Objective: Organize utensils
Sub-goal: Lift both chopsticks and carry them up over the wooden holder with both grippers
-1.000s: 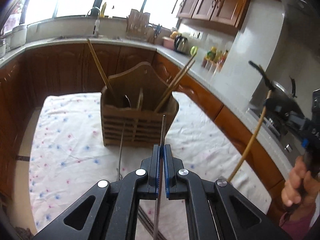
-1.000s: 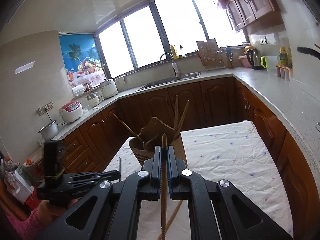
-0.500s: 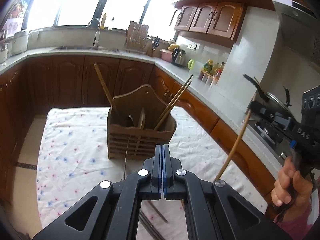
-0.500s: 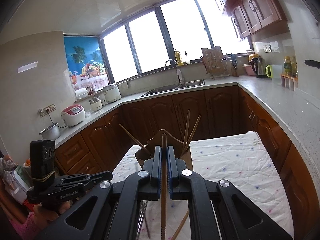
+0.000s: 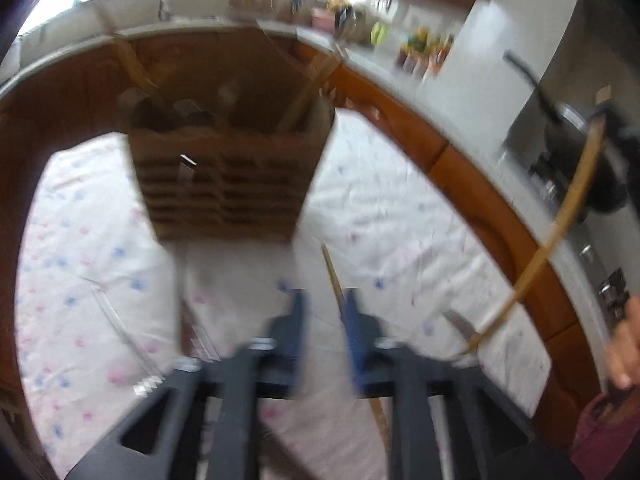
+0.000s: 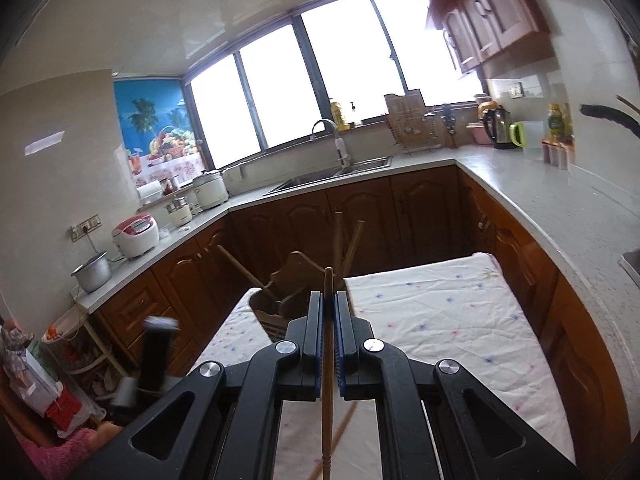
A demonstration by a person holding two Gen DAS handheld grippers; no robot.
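On the worktop draped in a white flower-print cloth point(image 5: 400, 216), the slatted brown wooden utensil caddy point(image 5: 224, 184) stands smeared by motion blur, its contents indistinct. The left gripper point(image 5: 322, 320) hovers with jaws apart around nothing, a wooden chopstick point(image 5: 334, 276) lying beside one jaw. The right gripper point(image 6: 328, 336) pinches another thin wooden chopstick point(image 6: 327, 380), its lower end cut off.

Left tongs point(image 5: 322, 312) apparently parted; right tongs point(image 6: 329, 312) clamped together.
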